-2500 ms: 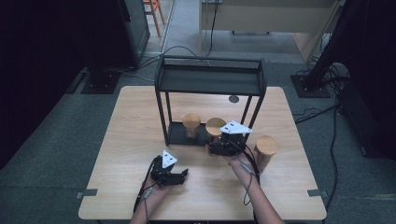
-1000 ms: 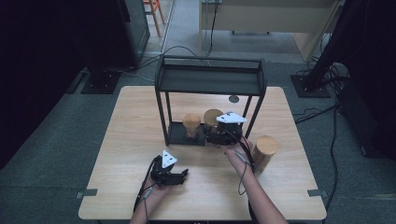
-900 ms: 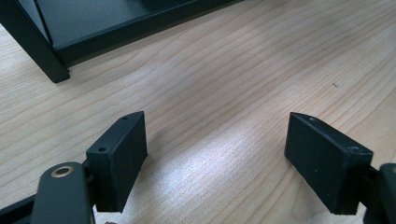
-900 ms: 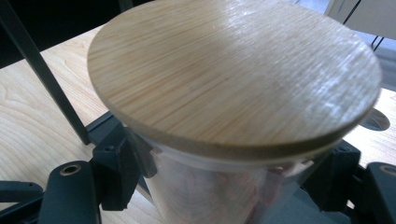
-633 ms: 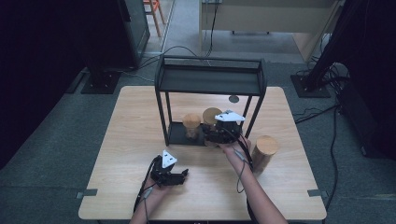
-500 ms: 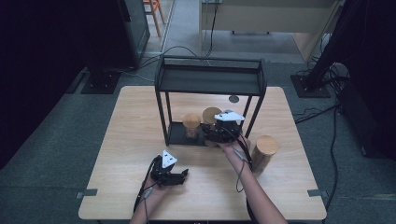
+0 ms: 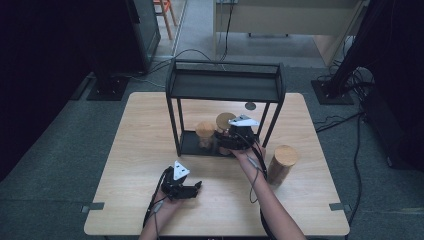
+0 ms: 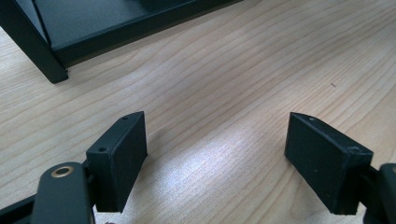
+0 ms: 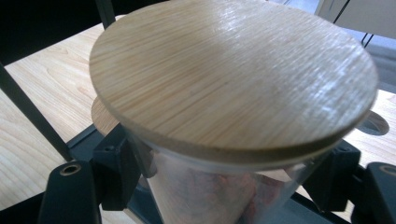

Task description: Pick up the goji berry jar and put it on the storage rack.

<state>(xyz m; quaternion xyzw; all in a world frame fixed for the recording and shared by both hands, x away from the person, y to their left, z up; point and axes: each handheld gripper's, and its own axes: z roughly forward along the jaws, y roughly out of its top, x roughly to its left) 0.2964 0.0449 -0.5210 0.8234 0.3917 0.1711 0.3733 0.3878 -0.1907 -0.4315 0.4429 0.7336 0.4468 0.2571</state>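
Note:
My right gripper (image 7: 231, 141) is shut on a clear glass jar with a round bamboo lid (image 7: 225, 120), holding it upright over the lower shelf of a black metal rack (image 7: 226, 86). In the right gripper view the lid (image 9: 233, 79) looms large, and the black jaws press the glass on both sides. A second lidded jar (image 7: 205, 132) stands on the lower shelf just left of the held one, its lid edge (image 9: 102, 116) peeking out behind. A third jar (image 7: 282, 162) stands on the table to the right. My left gripper (image 7: 189, 189) rests open on the table, nothing between its pads (image 8: 121, 158).
The rack's front corner post (image 8: 32, 51) and base edge lie just ahead of the left gripper. A round cable hole (image 7: 250, 106) sits in the wooden table (image 7: 140, 150) behind the rack. Cables trail from both grippers toward the person's forearms.
The right gripper has carried its jar forward and slightly left, from in front of the rack into the lower shelf beside the other jar. The left gripper has not moved.

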